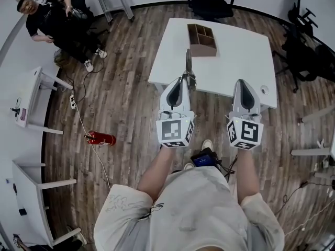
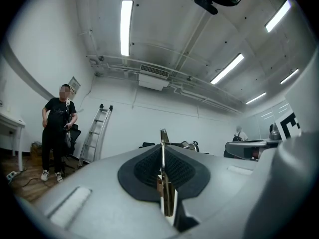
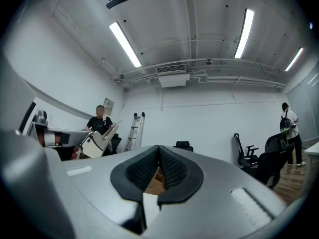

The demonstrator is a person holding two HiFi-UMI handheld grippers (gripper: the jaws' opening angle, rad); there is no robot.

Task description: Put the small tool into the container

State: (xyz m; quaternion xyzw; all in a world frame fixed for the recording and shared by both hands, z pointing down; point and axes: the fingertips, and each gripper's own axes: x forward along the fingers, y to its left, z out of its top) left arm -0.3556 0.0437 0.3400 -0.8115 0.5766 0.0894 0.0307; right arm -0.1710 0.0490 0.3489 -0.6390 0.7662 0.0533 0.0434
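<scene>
Slim metal tool [image 1: 188, 64], brown compartmented container [image 1: 202, 40]

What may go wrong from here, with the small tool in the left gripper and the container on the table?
The thin small tool sticks far out of the left gripper, held only near one end, so it might pivot or slip. The container has dividers; the tool may catch on one.

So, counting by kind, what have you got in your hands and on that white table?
Claws: 2 (left claw, right claw)
Metal tool: 1, pinched in the left claw
Wooden box: 1, with compartments
Small white round thing: 1
Total: 5
</scene>
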